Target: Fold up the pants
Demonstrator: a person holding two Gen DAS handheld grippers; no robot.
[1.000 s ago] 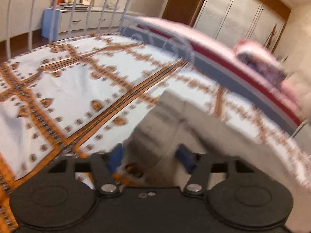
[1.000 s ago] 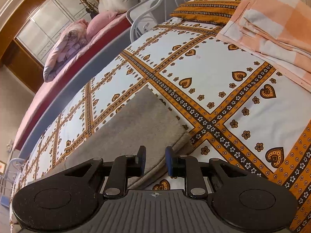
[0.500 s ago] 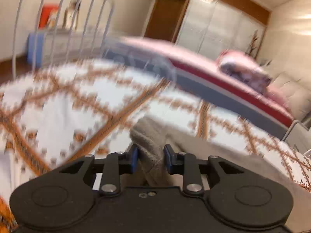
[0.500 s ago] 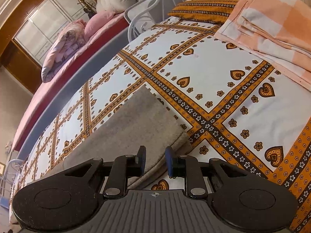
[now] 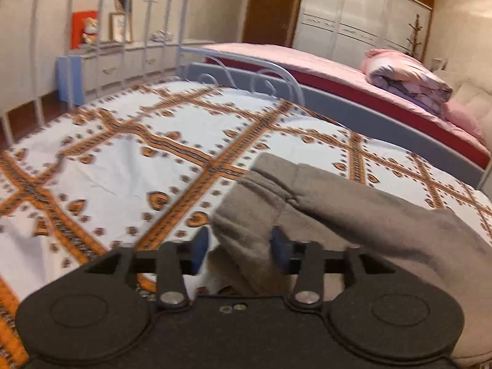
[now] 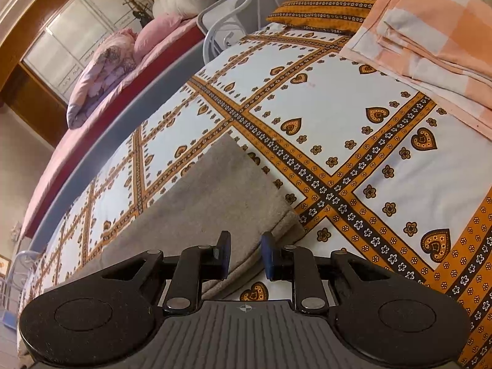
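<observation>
The grey-brown pants (image 5: 353,212) lie on the patterned bedsheet (image 5: 129,160). In the left wrist view a bunched end of the pants rises between the blue pads of my left gripper (image 5: 238,249). The jaws stand wide apart and the cloth touches the right pad only. In the right wrist view the other, flat end of the pants (image 6: 215,196) lies under my right gripper (image 6: 246,255). Its jaws stand a little apart over the thick hem edge and do not pinch it.
A folded orange-checked blanket (image 6: 430,37) and an orange pillow (image 6: 319,12) lie at the head of the bed. A white metal bed frame (image 5: 101,24) stands at the foot. A second bed with pink bedding (image 5: 353,73) runs alongside.
My left gripper was shut on the bunched pants end half a second ago; now its jaws are spread apart and the cloth sits loose. The right gripper has barely moved.
</observation>
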